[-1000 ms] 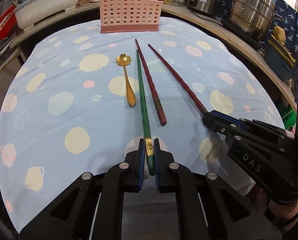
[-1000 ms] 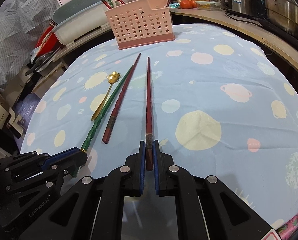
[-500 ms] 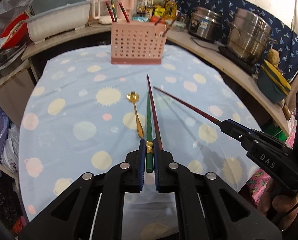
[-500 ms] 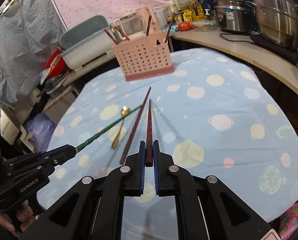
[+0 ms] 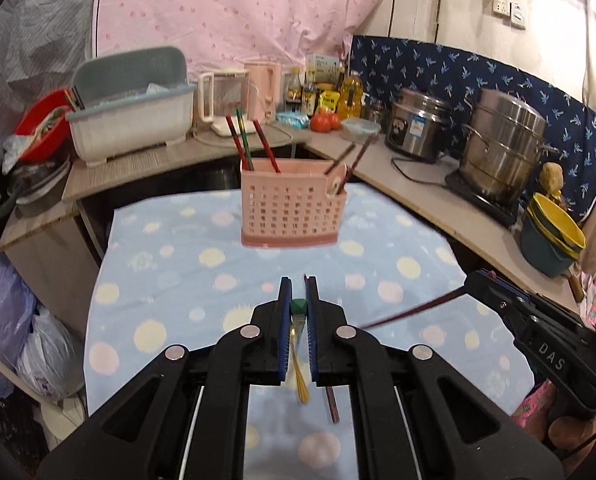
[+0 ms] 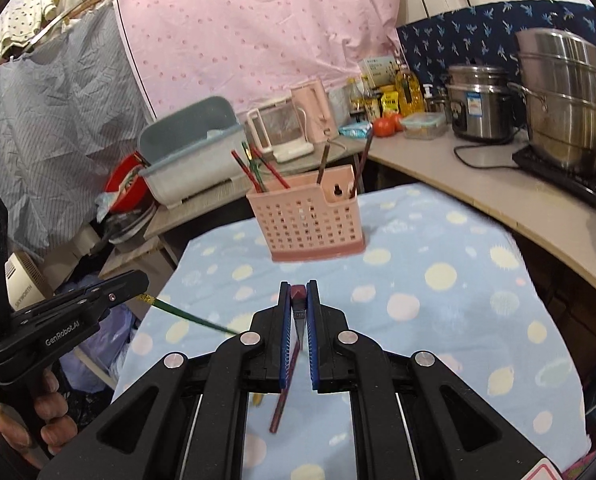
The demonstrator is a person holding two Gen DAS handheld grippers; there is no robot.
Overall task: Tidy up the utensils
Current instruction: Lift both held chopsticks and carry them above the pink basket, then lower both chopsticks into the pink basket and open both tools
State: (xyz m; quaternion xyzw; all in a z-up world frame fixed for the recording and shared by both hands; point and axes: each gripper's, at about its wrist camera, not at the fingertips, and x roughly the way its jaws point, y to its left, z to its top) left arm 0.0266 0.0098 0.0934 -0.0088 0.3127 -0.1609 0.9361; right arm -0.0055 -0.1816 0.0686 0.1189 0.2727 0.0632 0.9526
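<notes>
My left gripper is shut on a green chopstick, lifted above the table; the stick also shows in the right wrist view. My right gripper is shut on a dark red chopstick, also lifted; its shaft shows in the left wrist view. A pink perforated utensil holder stands at the table's far edge with several chopsticks in it. A second red chopstick and a gold spoon lie on the cloth below.
The table has a blue spotted cloth. A counter behind holds a dish rack, a kettle, bottles, a rice cooker and a steel pot. Stacked bowls stand at the right.
Both grippers have risen and tilted up, each lifting its chopstick off the cloth. The holder now sits nearer the middle of both views.
</notes>
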